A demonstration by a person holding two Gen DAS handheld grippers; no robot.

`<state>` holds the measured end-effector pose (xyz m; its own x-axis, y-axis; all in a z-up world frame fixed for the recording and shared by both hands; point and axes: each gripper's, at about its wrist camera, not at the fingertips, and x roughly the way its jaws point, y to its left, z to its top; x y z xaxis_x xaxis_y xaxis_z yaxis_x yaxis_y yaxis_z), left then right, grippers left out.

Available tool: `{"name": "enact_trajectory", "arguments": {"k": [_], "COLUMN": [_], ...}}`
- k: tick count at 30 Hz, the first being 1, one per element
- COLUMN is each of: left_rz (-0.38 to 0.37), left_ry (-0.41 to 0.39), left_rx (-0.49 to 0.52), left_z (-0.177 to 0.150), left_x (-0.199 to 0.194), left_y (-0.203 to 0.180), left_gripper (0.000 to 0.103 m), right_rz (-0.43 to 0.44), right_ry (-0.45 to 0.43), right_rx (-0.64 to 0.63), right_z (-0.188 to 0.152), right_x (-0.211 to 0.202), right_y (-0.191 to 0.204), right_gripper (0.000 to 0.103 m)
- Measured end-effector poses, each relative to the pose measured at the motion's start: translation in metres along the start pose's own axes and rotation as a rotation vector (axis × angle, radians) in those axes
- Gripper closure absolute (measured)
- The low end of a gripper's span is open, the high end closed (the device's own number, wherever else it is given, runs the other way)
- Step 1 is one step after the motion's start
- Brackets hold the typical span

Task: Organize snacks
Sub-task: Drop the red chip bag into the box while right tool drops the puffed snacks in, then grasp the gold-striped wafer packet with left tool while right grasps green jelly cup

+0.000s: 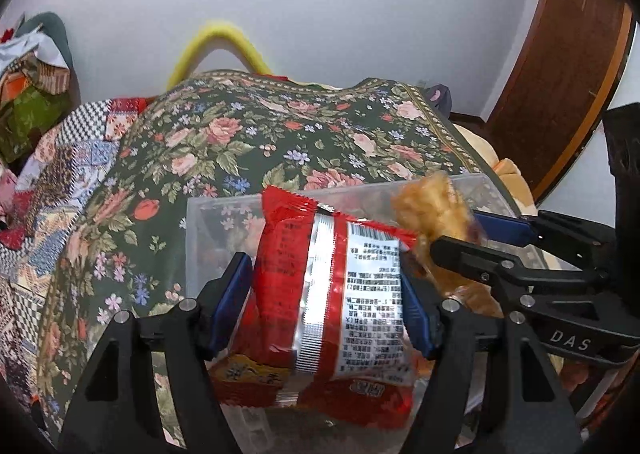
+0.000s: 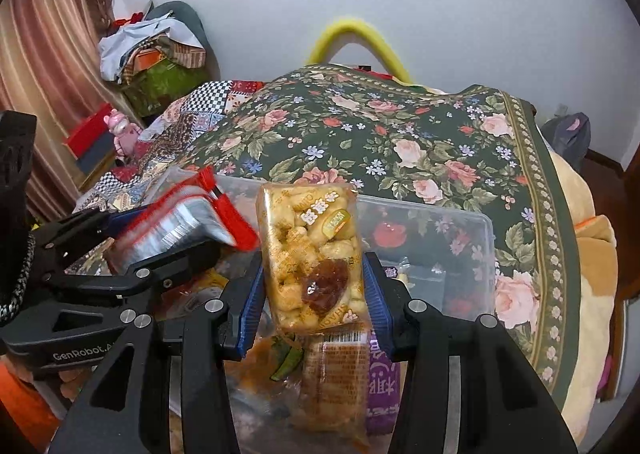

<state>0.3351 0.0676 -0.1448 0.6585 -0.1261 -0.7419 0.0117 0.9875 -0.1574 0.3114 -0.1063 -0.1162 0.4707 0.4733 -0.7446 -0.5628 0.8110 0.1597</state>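
Observation:
A red snack packet point(image 1: 320, 278) with a silver seam and white label hangs above a clear plastic box point(image 1: 224, 202). My left gripper point(image 1: 324, 286) is shut on the packet, its blue pads pressing both sides. A clear packet of yellow puffed rice snack point(image 2: 312, 254) stands upright in my right gripper point(image 2: 312, 286), which is shut on it over the same box point(image 2: 460, 214). Each gripper shows in the other view: the right gripper point(image 1: 460, 234) at the right, the left gripper point(image 2: 168, 230) at the left. In the box lie several packets, among them a similar rice snack point(image 2: 332, 370) and a purple packet point(image 2: 380, 382).
The box rests on a bed with a dark floral blanket point(image 2: 400, 142). A patchwork quilt point(image 1: 60, 194) lies to the left. A yellow foam arch point(image 2: 360, 38) stands against the white wall. Piled clothes point(image 2: 160, 50) sit at the back left, a wooden door point(image 1: 568, 66) at the right.

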Motion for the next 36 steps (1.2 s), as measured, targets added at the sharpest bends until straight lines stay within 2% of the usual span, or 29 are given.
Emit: {"name": "enact_trajectory", "arguments": {"k": [3, 11, 19, 25, 31, 36], "left_rz": [-0.001, -0.002, 0.0, 0.019, 0.018, -0.019], "left_ry": [-0.002, -0.098, -0.099, -0.049, 0.018, 0.091], "left_rx": [-0.001, 0.037, 0.023, 0.023, 0.021, 0.0], "left_z": [-0.001, -0.002, -0.03, -0.071, -0.115, -0.148], "left_x": [-0.006, -0.061, -0.102, -0.115, -0.116, -0.104], "left_y": [-0.001, -0.009, 0.003, 0.014, 0.015, 0.011], "left_gripper": [0.034, 0.032, 0.031, 0.031, 0.031, 0.031], "right_rz": [0.002, -0.01, -0.005, -0.024, -0.016, -0.018], "right_ry": [-0.008, -0.092, -0.152, -0.131, -0.075, -0.014], "right_rx": [-0.01, -0.048, -0.074, -0.114, -0.055, 0.014], "right_z": [0.001, -0.002, -0.026, -0.056, -0.096, -0.129], "right_x": [-0.003, -0.046, -0.092, -0.11, -0.103, -0.088], "right_y": [0.002, 0.014, 0.017, 0.018, 0.009, 0.002], "right_gripper": [0.059, 0.053, 0.05, 0.048, 0.047, 0.047]}}
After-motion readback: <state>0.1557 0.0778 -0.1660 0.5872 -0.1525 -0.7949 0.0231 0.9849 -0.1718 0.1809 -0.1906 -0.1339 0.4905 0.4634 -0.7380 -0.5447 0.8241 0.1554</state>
